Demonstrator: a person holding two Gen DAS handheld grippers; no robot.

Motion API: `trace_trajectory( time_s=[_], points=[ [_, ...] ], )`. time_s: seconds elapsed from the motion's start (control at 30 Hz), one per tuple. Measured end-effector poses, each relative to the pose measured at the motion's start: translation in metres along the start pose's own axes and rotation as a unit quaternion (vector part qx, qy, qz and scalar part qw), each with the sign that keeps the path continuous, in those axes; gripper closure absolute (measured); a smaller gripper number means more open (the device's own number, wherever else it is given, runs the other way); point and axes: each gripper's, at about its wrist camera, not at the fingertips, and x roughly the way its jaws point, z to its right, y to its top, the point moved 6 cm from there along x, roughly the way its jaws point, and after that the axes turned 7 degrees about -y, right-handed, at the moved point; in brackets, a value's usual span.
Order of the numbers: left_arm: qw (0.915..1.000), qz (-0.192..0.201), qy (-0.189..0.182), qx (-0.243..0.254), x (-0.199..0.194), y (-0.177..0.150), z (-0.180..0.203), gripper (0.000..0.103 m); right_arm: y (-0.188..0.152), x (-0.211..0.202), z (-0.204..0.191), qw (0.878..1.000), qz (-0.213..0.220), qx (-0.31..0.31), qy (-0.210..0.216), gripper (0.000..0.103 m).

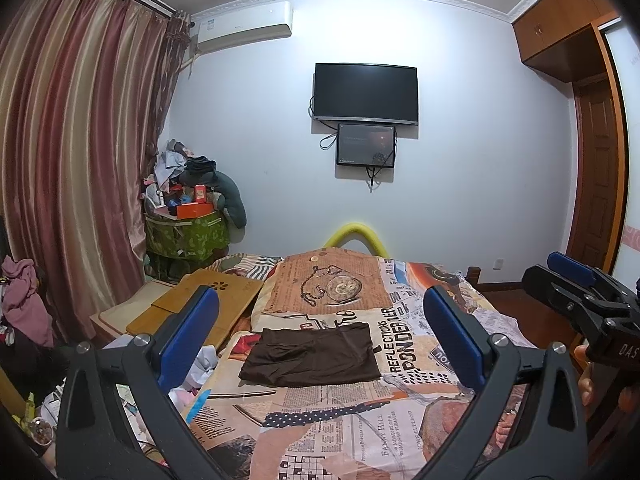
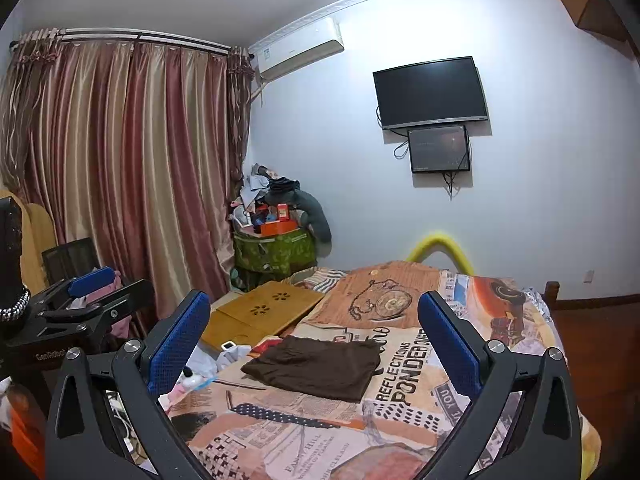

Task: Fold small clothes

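Note:
A small dark brown garment lies folded into a flat rectangle on the printed bedspread; it also shows in the right wrist view. My left gripper is open and empty, held above and short of the garment. My right gripper is open and empty, also above and short of it. The right gripper shows at the right edge of the left wrist view, and the left gripper at the left edge of the right wrist view.
A wooden lap desk lies at the bed's left side, next to white items. A pile of clothes and boxes on a green bin stands in the corner by the curtain. A TV hangs on the far wall.

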Motion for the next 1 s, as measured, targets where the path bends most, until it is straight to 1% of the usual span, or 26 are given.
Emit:
trace_trajectory(
  time_s=[0.17,0.37,0.5,1.0],
  points=[
    [1.0000,-0.004,-0.002,0.004,0.0023,-0.0023,0.0016,0.000,0.0000,0.0000,0.0004,1.000,0.000,0.001,0.001,0.000],
    [0.9999,-0.011,-0.008,-0.008,0.0047,-0.0039,-0.0009,0.000,-0.0009,-0.0001,0.0020,1.000,-0.001,0.002,-0.001,0.000],
    [0.9999,-0.009,-0.005,-0.007,0.0052,-0.0030,-0.0017,0.000,-0.0004,0.0005,0.0019,1.000,-0.002,0.004,-0.002,0.000],
    [0.9997,-0.016,-0.014,-0.010,0.0070,-0.0030,-0.0008,0.000,-0.0016,0.0027,-0.0006,1.000,-0.007,0.006,-0.002,0.000]
  ],
)
